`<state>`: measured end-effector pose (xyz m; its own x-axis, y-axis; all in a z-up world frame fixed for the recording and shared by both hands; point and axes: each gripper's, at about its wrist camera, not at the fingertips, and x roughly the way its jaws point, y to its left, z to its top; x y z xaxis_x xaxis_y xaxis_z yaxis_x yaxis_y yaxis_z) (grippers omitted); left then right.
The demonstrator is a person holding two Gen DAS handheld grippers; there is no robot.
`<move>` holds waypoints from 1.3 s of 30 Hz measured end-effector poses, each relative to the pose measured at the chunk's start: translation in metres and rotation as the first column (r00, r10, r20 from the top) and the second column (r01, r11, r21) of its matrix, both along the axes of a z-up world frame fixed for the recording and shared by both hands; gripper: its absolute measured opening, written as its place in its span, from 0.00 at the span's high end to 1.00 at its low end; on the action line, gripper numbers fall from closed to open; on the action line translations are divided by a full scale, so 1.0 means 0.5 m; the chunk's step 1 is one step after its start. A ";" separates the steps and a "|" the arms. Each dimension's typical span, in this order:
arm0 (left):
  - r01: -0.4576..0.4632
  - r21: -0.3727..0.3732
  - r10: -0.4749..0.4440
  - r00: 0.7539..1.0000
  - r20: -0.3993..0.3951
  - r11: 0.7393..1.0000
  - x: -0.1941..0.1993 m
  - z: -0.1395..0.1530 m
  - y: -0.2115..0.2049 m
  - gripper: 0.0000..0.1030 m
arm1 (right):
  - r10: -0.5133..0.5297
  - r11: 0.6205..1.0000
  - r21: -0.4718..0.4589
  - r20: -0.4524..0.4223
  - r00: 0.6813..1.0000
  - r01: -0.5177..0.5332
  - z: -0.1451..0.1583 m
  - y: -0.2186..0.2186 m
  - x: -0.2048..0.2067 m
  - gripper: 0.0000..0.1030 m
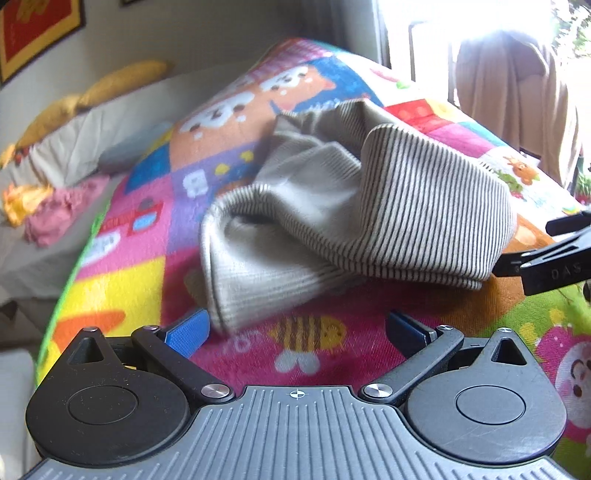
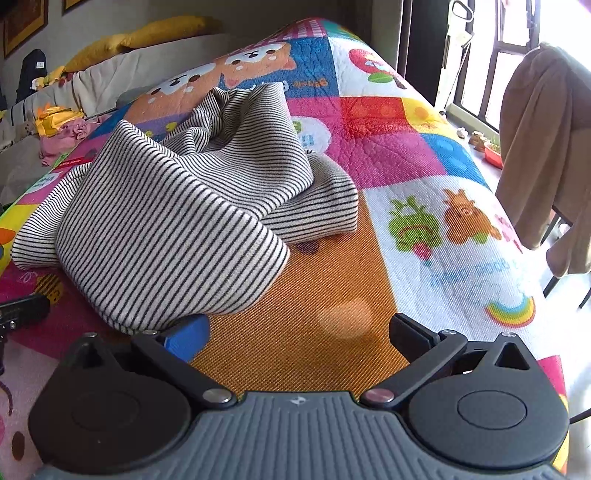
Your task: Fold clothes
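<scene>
Left wrist view: left tongs (image 1: 295,328) spread apart, empty; striped garment (image 1: 354,206) crumpled on the quilt (image 1: 332,369) just ahead. Right wrist view: right tongs (image 2: 299,332) apart, garment ahead-left, hem touching the blue pad (image 2: 186,338); right nearer.

Bed carries a patchwork quilt (image 2: 388,122) printed with cartoon animals, a rainbow and fruit. Yellow pillows (image 2: 162,31) lie along the wall beyond a grey cushion (image 2: 122,70). Crumpled pink cloth (image 1: 59,210) and yellow cloth (image 1: 22,201) sit beside the quilt. Beige garment (image 2: 543,147) hangs over a chair near the window. Framed picture (image 1: 33,29) on wall
</scene>
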<state>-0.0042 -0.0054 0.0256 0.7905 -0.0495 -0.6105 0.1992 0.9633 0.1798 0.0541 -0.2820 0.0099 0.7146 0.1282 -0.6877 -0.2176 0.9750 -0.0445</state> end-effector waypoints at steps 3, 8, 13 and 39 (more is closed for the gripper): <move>0.080 0.046 -0.080 0.997 0.017 0.996 0.010 0.014 -0.018 0.00 | 0.007 0.999 -0.054 0.041 0.999 -0.005 0.016 0.002 0.006 0.00; 0.254 0.189 -0.265 0.963 0.038 0.949 0.016 0.021 -0.073 0.00 | 0.059 0.994 -0.094 0.073 0.996 -0.052 0.062 0.012 0.051 0.00; 0.222 0.409 -0.300 0.944 0.138 0.885 0.088 0.010 -0.132 0.00 | 0.141 0.988 -0.090 0.138 0.980 -0.129 0.135 0.047 0.106 0.00; -0.007 0.023 0.006 1.000 0.026 1.000 0.329 0.044 0.159 0.00 | 0.210 0.933 -0.347 0.320 0.924 -0.092 0.109 0.285 0.388 0.00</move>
